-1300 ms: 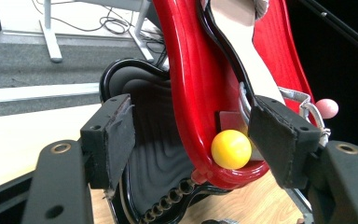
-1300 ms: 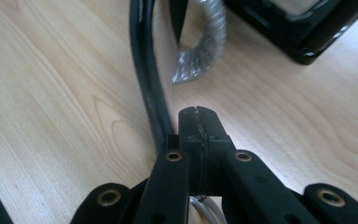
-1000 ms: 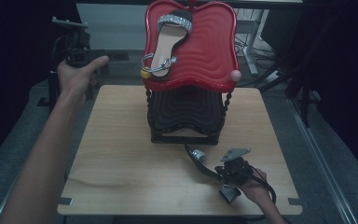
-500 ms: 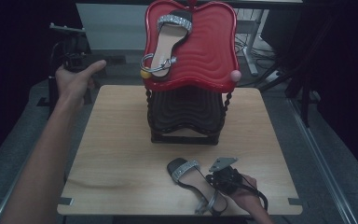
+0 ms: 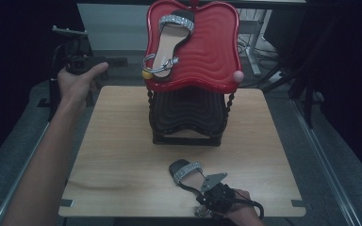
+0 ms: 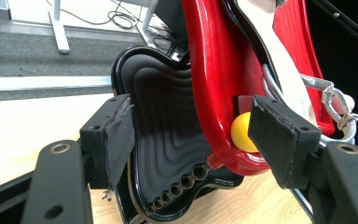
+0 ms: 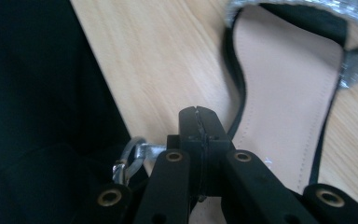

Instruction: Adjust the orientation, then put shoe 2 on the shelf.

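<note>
Silver glitter catches the light on the sandal [image 5: 187, 172] lying flat on the wooden table [image 5: 122, 155], close to the near edge and a little right of its middle, toe strap pointing toward the far left. Right at its heel end sits the right gripper [image 5: 207, 192], held low in the person's hand over that near edge. Its own camera shows the two black jaws pressed fully together, pads meeting with no gap, at the rim of the sandal's [image 7: 289, 102] pale insole; whether they pinch the black edge or a strap there, I can't tell. A silver buckle ring [image 7: 128, 163] hangs just left of the jaws, over the dark drop beyond the table edge.

Up at the far left corner, off the table, the left gripper [image 5: 78, 59] is held high in the person's left hand [image 5: 78, 84]. Its jaws stand wide apart with nothing between the pads [image 6: 116, 140]. Through that gap: the two-tier stand, black lower tray [image 6: 163, 140] and red upper tray [image 6: 214, 70], with a yellow ball [image 6: 241, 133] at the red rim.

On the high view, the red tray [image 5: 217, 52] tilts toward the near edge at the middle of the far side and carries a second sandal [image 5: 169, 42], heel strap down by the yellow ball.
</note>
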Motion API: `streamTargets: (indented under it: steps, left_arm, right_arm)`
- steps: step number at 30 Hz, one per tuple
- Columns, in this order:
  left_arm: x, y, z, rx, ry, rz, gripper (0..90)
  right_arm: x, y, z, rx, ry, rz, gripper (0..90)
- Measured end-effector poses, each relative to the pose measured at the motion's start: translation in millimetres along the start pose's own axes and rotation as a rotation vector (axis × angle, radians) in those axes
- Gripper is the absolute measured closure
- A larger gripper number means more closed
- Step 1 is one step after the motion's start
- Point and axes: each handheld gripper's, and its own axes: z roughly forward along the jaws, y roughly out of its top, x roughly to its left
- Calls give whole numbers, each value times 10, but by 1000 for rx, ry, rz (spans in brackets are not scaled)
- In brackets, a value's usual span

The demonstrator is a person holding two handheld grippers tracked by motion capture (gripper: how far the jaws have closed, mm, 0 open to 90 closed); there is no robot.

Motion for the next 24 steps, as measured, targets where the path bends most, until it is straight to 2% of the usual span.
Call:
streamTargets:
  steps: [2, 5, 7, 10, 11, 12, 14, 16, 17, 18, 21, 22, 24]
  left_arm:
    - [-9, 1, 0, 2, -2, 3, 312]
    - [-13, 4, -7, -3, 0, 2, 312]
    - [-14, 4, -8, -7, 1, -3, 310]
    - [-16, 1, -11, -6, 0, 4, 310]
    - [-21, 0, -14, -9, 0, 4, 310]
    - [-19, 0, -19, -6, 0, 7, 309]
    - [-16, -2, -27, -10, -1, 8, 309]
    - [-11, -10, -30, -16, -1, 1, 308]
    - [-8, -12, -28, -15, -1, -1, 308]
    - [-3, -15, -26, -9, 0, 2, 308]
    - [1, -17, -8, -4, 0, -2, 307]
    - [3, -17, -1, -3, 1, -2, 308]
    - [1, -14, 6, -1, 3, 2, 307]
  right_arm:
    - [-22, -9, -8, 2, -9, 4, 900]
    - [-138, -69, -50, 5, -31, 37, 900]
    - [-183, -97, -73, 4, -59, 40, 900]
    - [-215, -107, -98, -5, -66, 45, 900]
    - [-221, -104, -124, -27, -53, 46, 898]
    - [-215, -84, -185, -79, -26, 66, 836]
    - [-220, -52, -254, -132, -10, 70, 730]
    - [-256, -12, -350, -181, -25, 84, 599]
    - [-294, 2, -380, -187, -58, 94, 526]
    - [-294, 2, -380, -187, -58, 94, 526]
    - [-378, 22, -389, -181, -100, 113, 418]
    - [-407, 37, -369, -163, -120, 114, 379]
    - [-442, 68, -308, -110, -131, 106, 318]
